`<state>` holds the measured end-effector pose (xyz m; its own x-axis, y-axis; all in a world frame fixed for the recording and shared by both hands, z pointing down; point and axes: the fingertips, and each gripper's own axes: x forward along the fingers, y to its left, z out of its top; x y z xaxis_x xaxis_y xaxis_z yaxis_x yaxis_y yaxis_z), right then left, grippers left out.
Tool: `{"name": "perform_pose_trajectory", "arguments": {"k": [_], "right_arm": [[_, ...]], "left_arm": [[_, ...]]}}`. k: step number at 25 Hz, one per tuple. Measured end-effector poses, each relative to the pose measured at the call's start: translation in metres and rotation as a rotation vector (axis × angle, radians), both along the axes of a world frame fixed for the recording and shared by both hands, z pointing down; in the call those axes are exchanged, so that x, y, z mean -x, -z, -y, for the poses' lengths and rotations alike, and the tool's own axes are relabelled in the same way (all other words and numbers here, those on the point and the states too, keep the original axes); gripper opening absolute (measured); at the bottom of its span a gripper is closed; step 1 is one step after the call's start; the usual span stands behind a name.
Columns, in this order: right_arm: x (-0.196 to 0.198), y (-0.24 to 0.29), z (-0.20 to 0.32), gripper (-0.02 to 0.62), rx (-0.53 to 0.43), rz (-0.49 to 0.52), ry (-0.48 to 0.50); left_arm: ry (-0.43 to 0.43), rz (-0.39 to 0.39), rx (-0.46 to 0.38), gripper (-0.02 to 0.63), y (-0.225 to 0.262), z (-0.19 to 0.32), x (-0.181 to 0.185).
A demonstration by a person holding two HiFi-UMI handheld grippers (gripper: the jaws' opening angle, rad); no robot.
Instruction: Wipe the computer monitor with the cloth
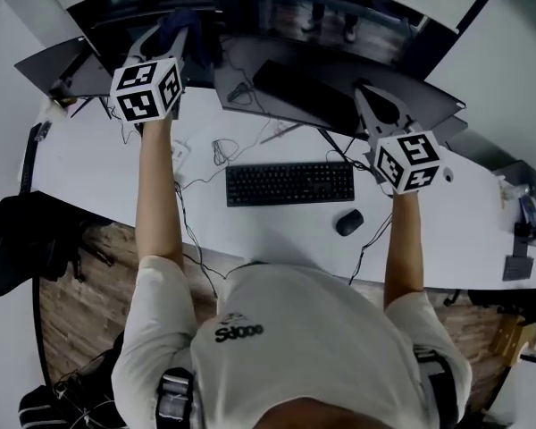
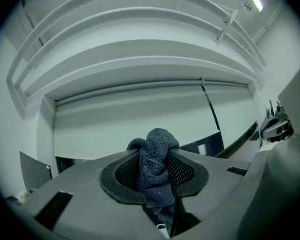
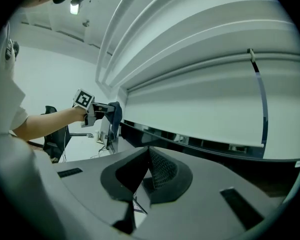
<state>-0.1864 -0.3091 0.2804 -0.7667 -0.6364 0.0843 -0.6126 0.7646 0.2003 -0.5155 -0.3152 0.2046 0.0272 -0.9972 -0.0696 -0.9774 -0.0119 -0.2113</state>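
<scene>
A dark blue cloth (image 2: pixel 155 171) is bunched between the jaws of my left gripper (image 2: pixel 156 176), which is shut on it. In the head view this left gripper (image 1: pixel 174 36) is raised at the upper left with the cloth (image 1: pixel 188 23) over the left part of the wide dark monitor (image 1: pixel 339 105). My right gripper (image 1: pixel 369 94) is held up at the monitor's right part. Its jaws (image 3: pixel 146 170) are shut with nothing between them. The right gripper view shows the left gripper (image 3: pixel 97 111) with the cloth (image 3: pixel 115 115) by the monitor's top edge (image 3: pixel 200 144).
A black keyboard (image 1: pixel 290 183) and a mouse (image 1: pixel 348 222) lie on the white desk (image 1: pixel 89 168), with loose cables (image 1: pixel 223 150) behind them. A second grey panel (image 1: pixel 58 65) stands at the far left. Black bags (image 1: pixel 18 239) sit left of the desk.
</scene>
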Motion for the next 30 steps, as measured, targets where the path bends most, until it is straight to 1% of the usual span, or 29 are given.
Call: {"name": "perform_pose_trajectory", "arguments": {"k": [2,3,7,10,12,15,18,22,25,30], "right_arm": [[-0.005,-0.002,-0.002,0.003,0.004,0.001,-0.033],[-0.008,-0.003,-0.002,0.003,0.007,0.002,-0.049],[-0.024,-0.009,-0.006,0.003,0.023,0.001,-0.107],[-0.039,-0.012,-0.008,0.003,0.031,0.005,-0.137],[-0.047,-0.014,-0.01,0.003,0.036,0.007,-0.145],[-0.055,-0.015,-0.012,0.003,0.036,0.011,-0.143],[-0.064,-0.012,-0.015,0.003,0.027,0.003,-0.132],[-0.091,-0.008,-0.011,0.003,0.027,0.016,-0.149],[-0.11,-0.006,-0.011,0.003,0.026,0.019,-0.161],[-0.139,-0.009,-0.011,0.003,0.031,0.027,-0.177]], "left_arm": [[-0.028,-0.017,0.006,0.121,0.003,0.017,0.004],[-0.035,-0.019,0.023,0.121,0.001,0.027,0.006],[-0.048,0.012,0.125,0.121,-0.029,0.055,0.004],[-0.054,0.02,0.122,0.12,-0.039,0.063,-0.009],[-0.057,0.01,0.119,0.12,-0.039,0.065,-0.017],[-0.069,0.003,0.122,0.12,-0.039,0.066,-0.031],[-0.074,-0.021,0.124,0.12,-0.04,0.066,-0.046],[-0.079,-0.019,0.124,0.12,-0.041,0.066,-0.074],[-0.106,-0.007,0.119,0.12,-0.042,0.068,-0.104],[-0.135,0.016,0.144,0.118,-0.043,0.077,-0.151]]}}
